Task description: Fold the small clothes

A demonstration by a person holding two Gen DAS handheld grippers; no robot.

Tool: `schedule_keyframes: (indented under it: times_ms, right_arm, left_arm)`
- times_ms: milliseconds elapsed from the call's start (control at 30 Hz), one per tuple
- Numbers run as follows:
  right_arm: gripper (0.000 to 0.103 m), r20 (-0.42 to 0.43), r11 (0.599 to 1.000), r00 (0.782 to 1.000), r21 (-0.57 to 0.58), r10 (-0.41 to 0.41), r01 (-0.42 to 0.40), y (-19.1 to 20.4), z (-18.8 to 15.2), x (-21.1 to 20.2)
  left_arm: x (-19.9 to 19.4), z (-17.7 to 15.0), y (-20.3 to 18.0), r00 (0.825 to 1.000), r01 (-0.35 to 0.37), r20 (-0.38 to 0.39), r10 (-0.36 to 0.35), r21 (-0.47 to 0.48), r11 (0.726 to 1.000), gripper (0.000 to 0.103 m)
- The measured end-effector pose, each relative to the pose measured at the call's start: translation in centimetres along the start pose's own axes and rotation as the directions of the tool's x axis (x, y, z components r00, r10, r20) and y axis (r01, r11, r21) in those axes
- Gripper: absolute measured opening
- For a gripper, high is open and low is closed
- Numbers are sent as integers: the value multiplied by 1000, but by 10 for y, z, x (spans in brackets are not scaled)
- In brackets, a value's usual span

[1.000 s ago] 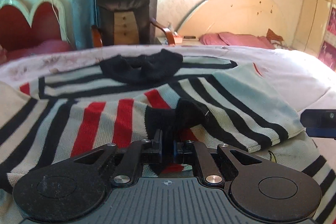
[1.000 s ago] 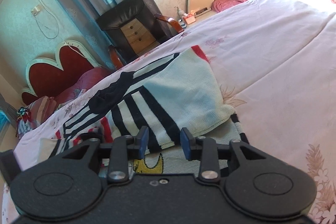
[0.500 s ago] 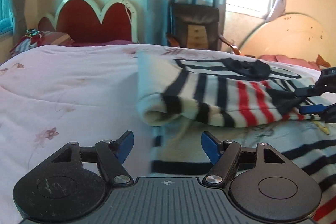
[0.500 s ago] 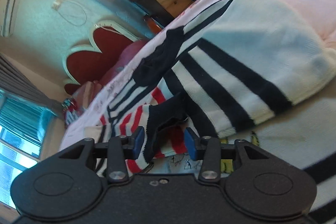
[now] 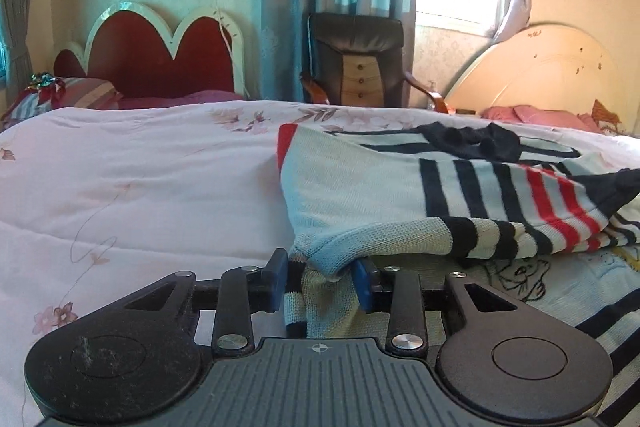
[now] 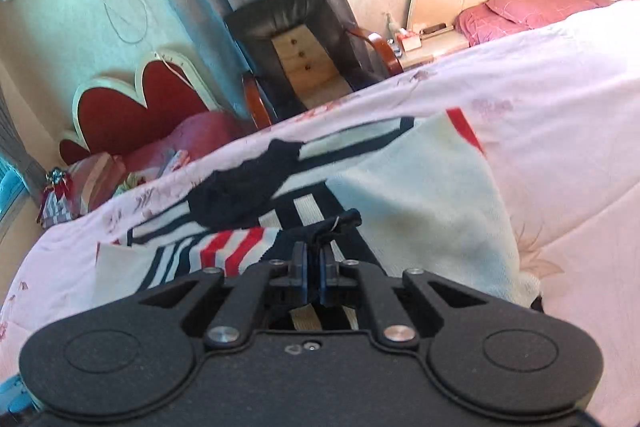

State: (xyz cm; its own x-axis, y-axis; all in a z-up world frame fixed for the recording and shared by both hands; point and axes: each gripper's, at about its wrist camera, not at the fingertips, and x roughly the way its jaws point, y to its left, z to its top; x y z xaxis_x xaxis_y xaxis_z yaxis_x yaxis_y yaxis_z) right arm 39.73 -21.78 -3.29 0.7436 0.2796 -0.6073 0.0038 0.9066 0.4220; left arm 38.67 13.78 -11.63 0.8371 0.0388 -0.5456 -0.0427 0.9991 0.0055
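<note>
Striped knit sweater, black, red and pale blue-white, lies on the bed over a pink floral quilt, sleeves folded across the body. Left tongs part open, blue pads either side of a bunched sleeve cuff; whether they pinch it, cannot tell. Right tongs closed tight on the dark sleeve end, lifted slightly off the sweater. Cartoon cat print on the sweater front, no readable writing. Black collar at the far side. Behind the bed: dark armchair, red scalloped headboard, pink pillows.
</note>
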Motion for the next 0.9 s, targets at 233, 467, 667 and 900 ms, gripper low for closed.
schedule_keyframes:
  times_ms: [233,467,667,900]
  right_arm:
    - [6,-5,999,999,7,35,-34,3,-5,-2]
    - [6,-72,999,997,-35,-17,14,-5,-16,21]
    - [6,-49,999,999,-40,13,-15,-8,-17,18]
    - [13,20,994,999,-105,36,-34,4,-5,-7]
  left_arm:
    - [3,-2,31,1000,26,2,-26,-194,981,28]
    - [15,-9,29,998,29,-55,-39,-173,984,28]
    - [-6,-8,37,996,48,-62,-58,-155,987,28]
    - [-16,26,12,989,145,36,-142,-100,984,28]
